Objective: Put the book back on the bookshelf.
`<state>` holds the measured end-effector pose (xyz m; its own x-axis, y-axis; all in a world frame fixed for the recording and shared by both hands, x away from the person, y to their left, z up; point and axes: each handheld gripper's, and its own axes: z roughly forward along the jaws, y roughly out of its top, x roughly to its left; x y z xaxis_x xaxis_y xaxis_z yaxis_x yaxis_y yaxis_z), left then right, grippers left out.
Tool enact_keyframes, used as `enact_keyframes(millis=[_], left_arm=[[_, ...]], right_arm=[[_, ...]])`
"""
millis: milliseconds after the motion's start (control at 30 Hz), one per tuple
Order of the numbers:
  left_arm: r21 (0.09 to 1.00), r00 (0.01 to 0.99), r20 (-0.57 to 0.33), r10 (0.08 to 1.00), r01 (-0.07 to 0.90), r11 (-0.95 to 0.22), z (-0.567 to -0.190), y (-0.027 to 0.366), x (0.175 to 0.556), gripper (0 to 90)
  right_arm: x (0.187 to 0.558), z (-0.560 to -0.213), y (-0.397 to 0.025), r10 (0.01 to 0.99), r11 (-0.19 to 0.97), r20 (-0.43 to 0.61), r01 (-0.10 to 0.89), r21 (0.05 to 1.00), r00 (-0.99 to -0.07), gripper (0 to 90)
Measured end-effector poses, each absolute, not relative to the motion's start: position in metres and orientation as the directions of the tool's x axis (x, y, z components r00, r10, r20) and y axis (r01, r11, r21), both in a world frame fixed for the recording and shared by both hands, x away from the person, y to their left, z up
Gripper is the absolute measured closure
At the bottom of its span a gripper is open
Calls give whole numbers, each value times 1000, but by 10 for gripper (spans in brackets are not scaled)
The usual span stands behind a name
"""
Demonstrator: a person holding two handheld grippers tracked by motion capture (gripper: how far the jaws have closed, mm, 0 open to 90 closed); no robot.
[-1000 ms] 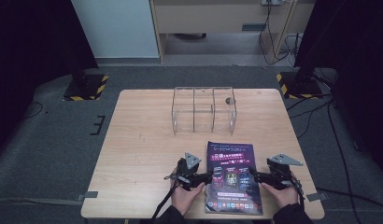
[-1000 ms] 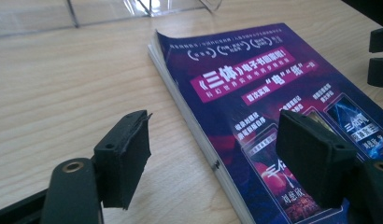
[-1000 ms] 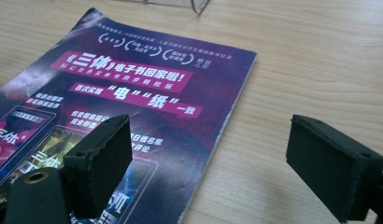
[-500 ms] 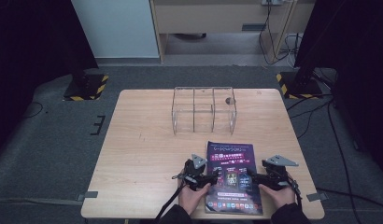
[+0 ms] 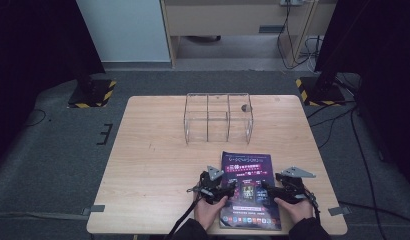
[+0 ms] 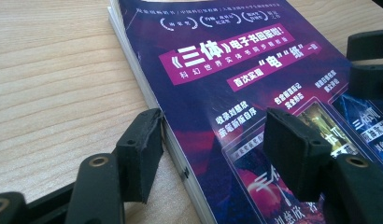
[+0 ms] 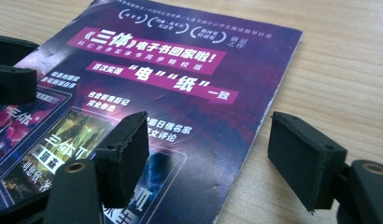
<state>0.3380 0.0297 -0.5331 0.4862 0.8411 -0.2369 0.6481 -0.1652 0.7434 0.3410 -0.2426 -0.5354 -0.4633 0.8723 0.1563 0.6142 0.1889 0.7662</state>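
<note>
A purple magazine lies flat near the table's front edge, its cover printed with Chinese text. My left gripper is open at its left edge: in the left gripper view one jaw stands on the wood beside the spine and the other over the cover of the magazine, gripper midpoint. My right gripper is open at the right edge. The right gripper view has one jaw over the magazine and the other over bare wood, midpoint. The other gripper's jaws appear at far left there.
A clear acrylic divided box stands at the middle back of the wooden table. A small dark round object sits by the box's right compartment. Black stands with yellow-striped bases flank the table on the floor.
Both grippers have moved inward toward the magazine's two side edges; the left one shifted right and a little forward. The magazine lies where it was.
</note>
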Motion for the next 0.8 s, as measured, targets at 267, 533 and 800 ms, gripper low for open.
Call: enact_keyframes(millis=[267,533,800], left_arm=[[738,464,-273,843,663,-126,-533,30,339,367],[726,421,-327,846,685,-61,-533,30,339,369],[741,404,-341,849,672,-22,-531,31,335,412]], right_arm=[[342,-537,-241,869,195,157,616,763,-469,319],[341,-537,-240,871,188,161,618,763,-464,327],[341,-537,-239,875,188,155,618,763,-458,334]])
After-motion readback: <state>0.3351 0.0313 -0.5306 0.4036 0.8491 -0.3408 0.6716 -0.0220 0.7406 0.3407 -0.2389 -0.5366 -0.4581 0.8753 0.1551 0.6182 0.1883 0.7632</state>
